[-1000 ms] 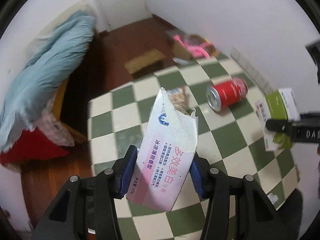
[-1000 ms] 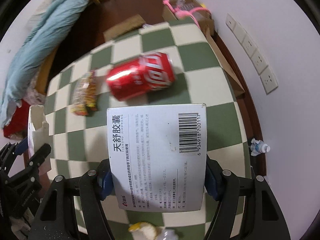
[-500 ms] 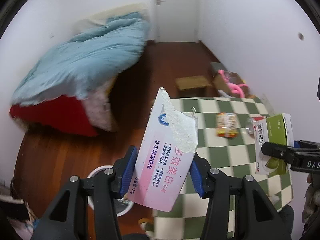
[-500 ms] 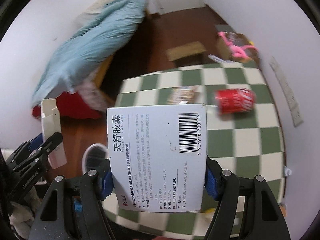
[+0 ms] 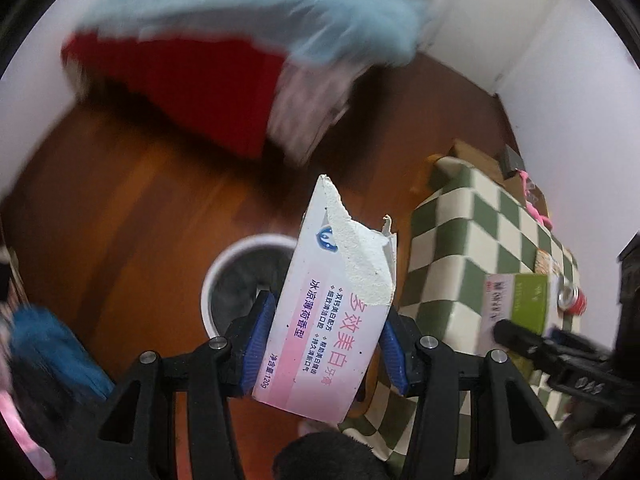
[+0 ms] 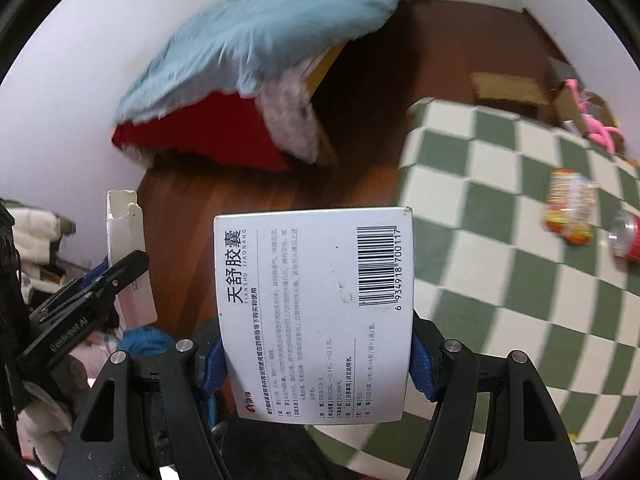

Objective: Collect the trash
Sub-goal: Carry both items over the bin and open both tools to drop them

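Left wrist: fingers (image 5: 324, 340) grip 120g toothpaste box (image 5: 326, 312) | right fingers (image 6: 316, 360) grip 天舒胶囊 box (image 6: 316, 312)

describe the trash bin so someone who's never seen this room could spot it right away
Start at the green-and-cream checkered table, then look down to the brown wood floor beside it. The trash bin stands there: the only round, white-rimmed container with a dark liner.
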A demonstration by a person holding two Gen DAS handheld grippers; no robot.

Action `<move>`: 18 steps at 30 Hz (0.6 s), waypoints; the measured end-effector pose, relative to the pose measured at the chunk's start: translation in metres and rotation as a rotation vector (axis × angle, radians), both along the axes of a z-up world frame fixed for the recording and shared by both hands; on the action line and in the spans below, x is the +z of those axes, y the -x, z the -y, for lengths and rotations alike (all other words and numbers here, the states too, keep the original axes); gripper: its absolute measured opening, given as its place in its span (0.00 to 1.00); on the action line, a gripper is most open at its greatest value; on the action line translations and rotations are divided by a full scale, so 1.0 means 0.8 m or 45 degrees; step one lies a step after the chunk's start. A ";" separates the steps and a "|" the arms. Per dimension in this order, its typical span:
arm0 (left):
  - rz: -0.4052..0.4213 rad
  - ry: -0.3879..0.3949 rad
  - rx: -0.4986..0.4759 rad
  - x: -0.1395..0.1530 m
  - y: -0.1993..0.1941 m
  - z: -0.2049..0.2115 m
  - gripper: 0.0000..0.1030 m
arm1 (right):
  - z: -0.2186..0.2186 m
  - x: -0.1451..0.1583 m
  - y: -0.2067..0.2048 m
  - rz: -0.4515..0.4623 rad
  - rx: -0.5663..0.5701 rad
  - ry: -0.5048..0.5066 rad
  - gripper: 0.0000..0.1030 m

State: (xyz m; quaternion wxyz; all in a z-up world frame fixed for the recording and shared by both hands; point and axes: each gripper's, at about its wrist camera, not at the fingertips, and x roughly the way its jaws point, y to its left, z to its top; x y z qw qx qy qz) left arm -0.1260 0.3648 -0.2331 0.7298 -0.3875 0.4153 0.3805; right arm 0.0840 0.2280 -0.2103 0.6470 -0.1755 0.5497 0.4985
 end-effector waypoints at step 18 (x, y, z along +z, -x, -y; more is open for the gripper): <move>-0.036 0.391 0.305 -0.166 0.105 -0.074 0.95 | -0.225 -0.266 0.092 -0.129 0.284 0.439 0.81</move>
